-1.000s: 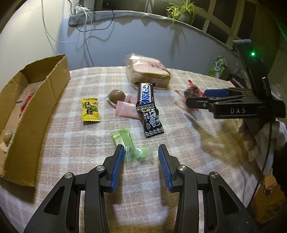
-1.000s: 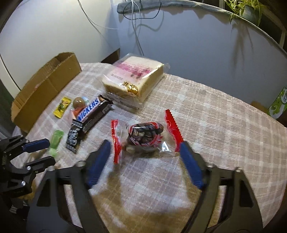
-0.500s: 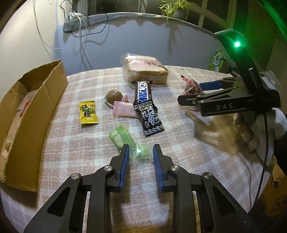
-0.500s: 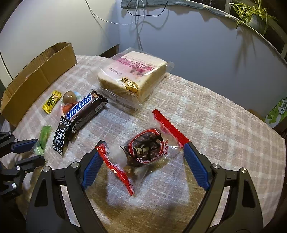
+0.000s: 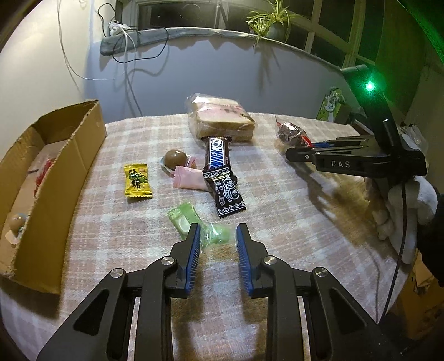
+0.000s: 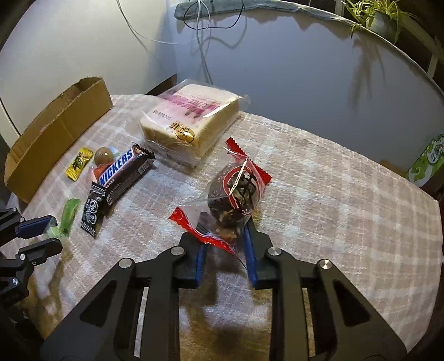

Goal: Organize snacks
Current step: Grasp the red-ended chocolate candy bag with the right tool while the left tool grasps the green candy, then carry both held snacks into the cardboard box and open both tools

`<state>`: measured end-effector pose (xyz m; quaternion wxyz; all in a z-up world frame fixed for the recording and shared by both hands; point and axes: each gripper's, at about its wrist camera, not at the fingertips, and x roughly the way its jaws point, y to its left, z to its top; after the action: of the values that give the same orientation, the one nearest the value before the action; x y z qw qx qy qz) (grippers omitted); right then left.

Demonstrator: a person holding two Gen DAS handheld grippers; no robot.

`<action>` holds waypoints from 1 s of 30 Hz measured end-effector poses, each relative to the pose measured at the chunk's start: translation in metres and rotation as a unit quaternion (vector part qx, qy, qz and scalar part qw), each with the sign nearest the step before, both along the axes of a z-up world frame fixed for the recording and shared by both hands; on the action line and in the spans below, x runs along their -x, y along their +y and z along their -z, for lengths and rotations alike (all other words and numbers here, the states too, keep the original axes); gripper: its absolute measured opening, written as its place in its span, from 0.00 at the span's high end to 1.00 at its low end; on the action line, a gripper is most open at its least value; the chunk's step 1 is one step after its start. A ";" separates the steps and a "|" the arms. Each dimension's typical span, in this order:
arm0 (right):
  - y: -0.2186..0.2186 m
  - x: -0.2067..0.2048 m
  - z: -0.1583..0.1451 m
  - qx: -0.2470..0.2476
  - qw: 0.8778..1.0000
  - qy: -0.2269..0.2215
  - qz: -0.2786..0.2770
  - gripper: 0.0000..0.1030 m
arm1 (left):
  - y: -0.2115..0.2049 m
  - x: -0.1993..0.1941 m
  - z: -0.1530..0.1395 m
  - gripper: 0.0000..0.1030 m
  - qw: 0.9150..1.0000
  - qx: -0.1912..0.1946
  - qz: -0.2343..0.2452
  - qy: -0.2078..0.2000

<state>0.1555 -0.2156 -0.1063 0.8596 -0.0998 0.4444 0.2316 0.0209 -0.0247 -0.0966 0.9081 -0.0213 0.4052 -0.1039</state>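
Green candy [image 5: 219, 235] flat on cloth; red-edged chocolate pastry packet [image 6: 234, 191] tilted up, raised off cloth.

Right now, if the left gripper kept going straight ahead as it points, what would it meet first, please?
The green candy already lying between the left gripper fingers; beyond it, probably the black wrapped bar, though depth is unclear.

- A potted spider plant [image 5: 270, 26] stands on the ledge above the grey wall, near the window frames [image 5: 352, 41].
- White and black cables [image 5: 126, 52] hang from that ledge down the wall.
- A grey cloth [image 6: 227, 7] lies along the ledge.
- A green printed box [image 6: 428, 162] sits beyond the worktop's [image 6: 347, 194] far right edge.
- A pink-and-white checked cloth [image 5: 277, 222] covers the worktop.
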 end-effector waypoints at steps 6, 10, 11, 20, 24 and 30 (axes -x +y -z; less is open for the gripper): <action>0.001 0.010 -0.016 -0.009 1.000 -0.017 -0.004 0.77 | 0.006 0.003 -0.010 0.76 1.000 0.013 -0.006 -0.011; 0.007 0.017 -0.028 -0.021 0.999 -0.024 -0.012 0.77 | 0.012 0.005 -0.018 0.76 1.000 0.017 -0.009 -0.021; 0.011 0.020 -0.033 -0.023 0.999 -0.027 -0.016 0.77 | 0.015 0.005 -0.020 0.76 1.000 0.018 -0.010 -0.023; 0.057 0.032 -0.057 -0.042 0.997 -0.040 -0.058 0.77 | 0.049 0.009 -0.034 0.76 0.998 0.030 -0.037 -0.045; 0.087 0.035 -0.063 -0.045 0.995 -0.045 -0.081 0.77 | 0.071 0.012 -0.038 0.76 0.997 0.037 -0.055 -0.051; 0.134 0.035 -0.071 -0.050 0.991 -0.048 -0.113 0.77 | 0.106 0.014 -0.044 0.76 0.994 0.044 -0.081 -0.063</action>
<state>0.1207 -0.0816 -0.0357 0.8521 -0.1166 0.3767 0.3440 0.0065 0.0817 -0.0530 0.9353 -0.0873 0.3395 -0.0487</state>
